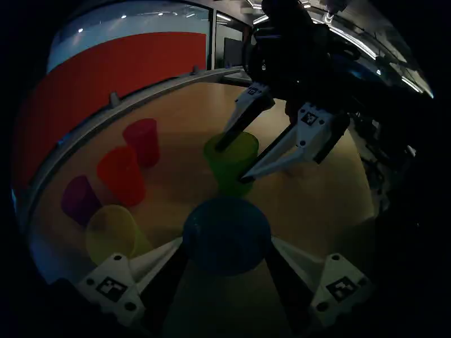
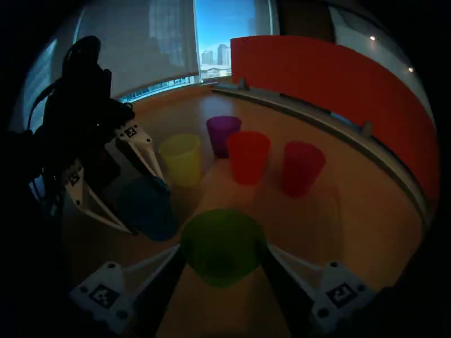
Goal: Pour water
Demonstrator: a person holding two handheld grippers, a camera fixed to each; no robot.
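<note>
Left gripper [image 1: 226, 245] clamped both sides on blue cup [image 1: 225, 222], six o'clock in left gripper view. Right gripper [image 2: 222, 250] pinching green cup [image 2: 222, 234], twelve o'clock of blue. Thin plastic: probably light, flexy, slick. Squeeze mid-wall, gently.

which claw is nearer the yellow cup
Left. The left claw, around the blue cup, sits right beside the yellow cup; the right claw, around the green cup, is farther off.

The left gripper [image 1: 225, 248] clamps a blue plastic cup [image 1: 225, 228] between both fingers. The right gripper [image 2: 222, 250], facing it, pinches a green plastic cup [image 2: 222, 236] the same way.
</note>
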